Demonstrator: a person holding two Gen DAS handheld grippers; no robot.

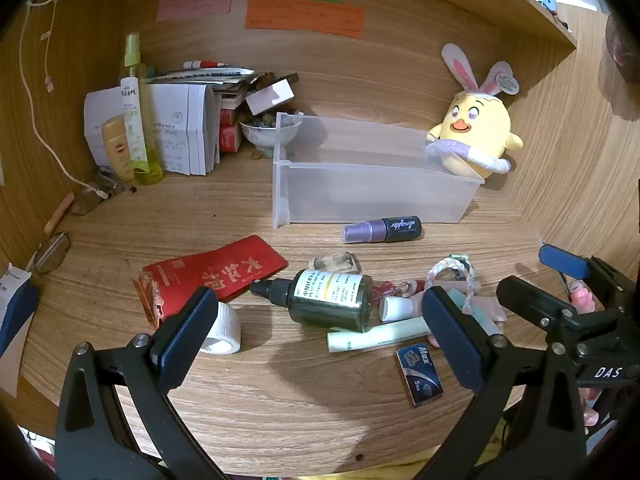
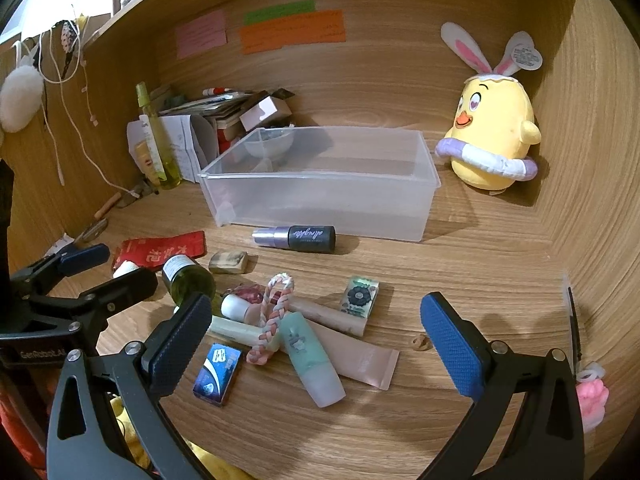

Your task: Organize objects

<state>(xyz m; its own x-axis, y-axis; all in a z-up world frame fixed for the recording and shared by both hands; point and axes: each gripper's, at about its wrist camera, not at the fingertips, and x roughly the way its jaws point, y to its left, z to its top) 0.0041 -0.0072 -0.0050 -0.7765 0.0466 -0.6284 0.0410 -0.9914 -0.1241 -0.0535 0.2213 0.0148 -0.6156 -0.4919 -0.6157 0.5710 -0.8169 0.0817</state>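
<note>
While toiletries lie scattered on the table (image 2: 460,272), both grippers, left (image 1: 320,322) and right (image 2: 316,344), are held with fingers wide, nothing gripped, clear bin (image 2: 320,196) set behind.

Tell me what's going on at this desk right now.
A person is tidying a cluttered wooden desk with a handheld gripper in each hand. Both the left gripper and the right gripper are open and hold nothing, hovering above a heap of small items: a dark green bottle, a mint tube, a blue box. The clear plastic bin behind them looks empty, so sorting seems not yet begun.
</note>
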